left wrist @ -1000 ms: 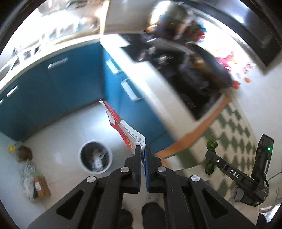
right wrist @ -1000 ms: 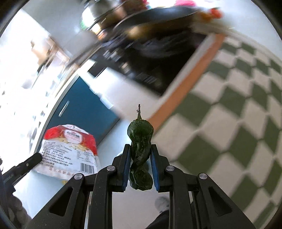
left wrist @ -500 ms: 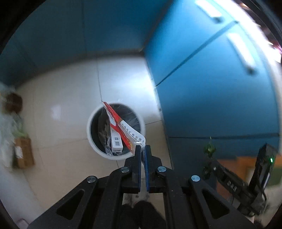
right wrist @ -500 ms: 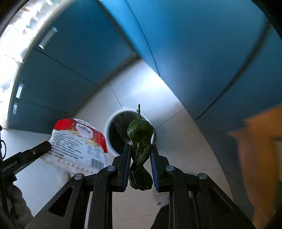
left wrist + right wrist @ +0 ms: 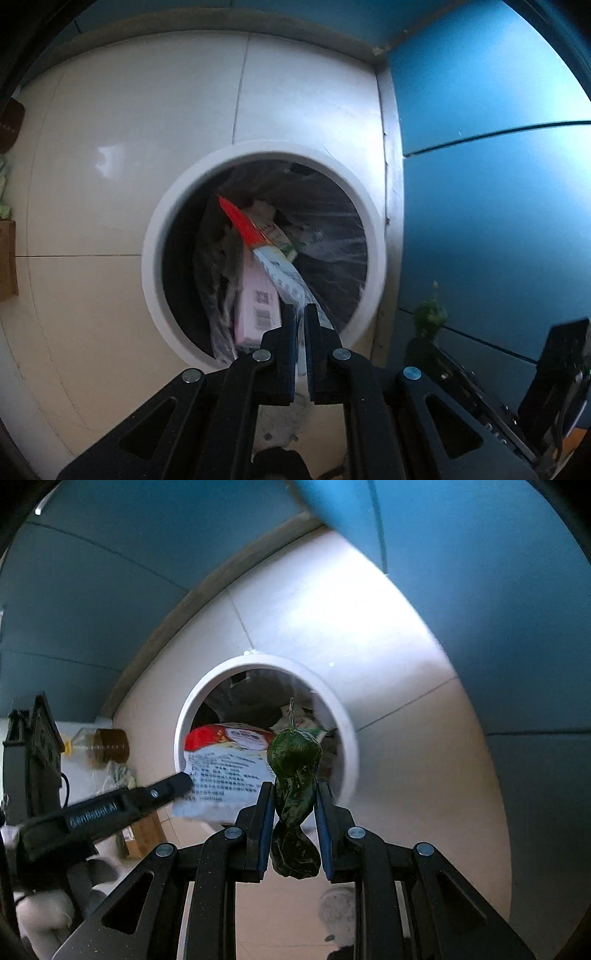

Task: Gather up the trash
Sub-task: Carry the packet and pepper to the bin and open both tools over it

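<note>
My left gripper (image 5: 300,314) is shut on a red and white plastic food bag (image 5: 266,247) and holds it over the mouth of a round white trash bin (image 5: 155,236). The bin has a clear liner and holds a pink carton (image 5: 255,306) and other wrappers. My right gripper (image 5: 293,794) is shut on a wilted dark green pepper (image 5: 295,768), just above and in front of the same bin (image 5: 347,738). The bag (image 5: 221,768) and the left gripper's finger (image 5: 162,794) show in the right wrist view. The pepper (image 5: 428,314) shows at the right of the left wrist view.
Blue cabinet doors (image 5: 498,147) stand close to the right of the bin and behind it (image 5: 92,609). The floor is pale tile (image 5: 129,129). A cardboard box (image 5: 7,258), a brown jar (image 5: 110,744) and bags lie on the floor to the left.
Both grippers swung down from the counter toward the floor and closed in on the bin. The bag and the pepper now hang over its opening.
</note>
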`<state>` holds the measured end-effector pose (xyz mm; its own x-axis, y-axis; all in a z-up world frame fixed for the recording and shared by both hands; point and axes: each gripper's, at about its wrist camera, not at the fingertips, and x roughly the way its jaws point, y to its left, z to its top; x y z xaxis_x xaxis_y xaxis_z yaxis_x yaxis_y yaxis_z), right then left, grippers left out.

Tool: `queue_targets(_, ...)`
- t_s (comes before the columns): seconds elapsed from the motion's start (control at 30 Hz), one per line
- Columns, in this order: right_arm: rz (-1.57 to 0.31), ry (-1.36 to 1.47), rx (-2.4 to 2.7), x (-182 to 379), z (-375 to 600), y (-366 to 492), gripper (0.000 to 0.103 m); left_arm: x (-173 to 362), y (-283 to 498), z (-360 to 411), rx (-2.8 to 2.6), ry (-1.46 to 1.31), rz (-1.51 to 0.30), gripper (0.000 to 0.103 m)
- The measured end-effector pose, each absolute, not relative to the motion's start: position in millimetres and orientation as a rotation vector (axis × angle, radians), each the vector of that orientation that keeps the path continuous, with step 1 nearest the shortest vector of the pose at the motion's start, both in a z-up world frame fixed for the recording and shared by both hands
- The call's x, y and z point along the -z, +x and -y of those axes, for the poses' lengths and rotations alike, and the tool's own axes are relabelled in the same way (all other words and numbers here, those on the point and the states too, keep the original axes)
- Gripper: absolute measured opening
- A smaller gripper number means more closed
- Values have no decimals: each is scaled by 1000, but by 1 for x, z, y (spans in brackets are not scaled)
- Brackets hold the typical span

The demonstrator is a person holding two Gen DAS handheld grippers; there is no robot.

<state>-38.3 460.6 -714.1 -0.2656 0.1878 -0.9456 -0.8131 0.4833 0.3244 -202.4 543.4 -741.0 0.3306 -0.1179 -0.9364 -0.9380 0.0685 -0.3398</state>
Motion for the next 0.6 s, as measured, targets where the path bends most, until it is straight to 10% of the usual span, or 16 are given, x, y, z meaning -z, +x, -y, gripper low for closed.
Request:
queue_targets(0.07, -1553, -596, -1074, 726, -473, -43, 26, 740, -206, -545, -876, -1336, -1101, 9)
queue_targets(0.2, -1571, -665, -1083, 738, -486, -47, 46, 732, -218, -547, -963, -1263, -1098, 100)
queue_targets(0.27, -1567, -677, -1074, 741, -489, -47, 75, 730, -224, -548, -1004, -1218, -1100, 100)
queue_targets(0.6, -1300, -881, -1018, 703, -472, -53, 103, 711, -241, -516, -1162, -1019, -1210, 101)
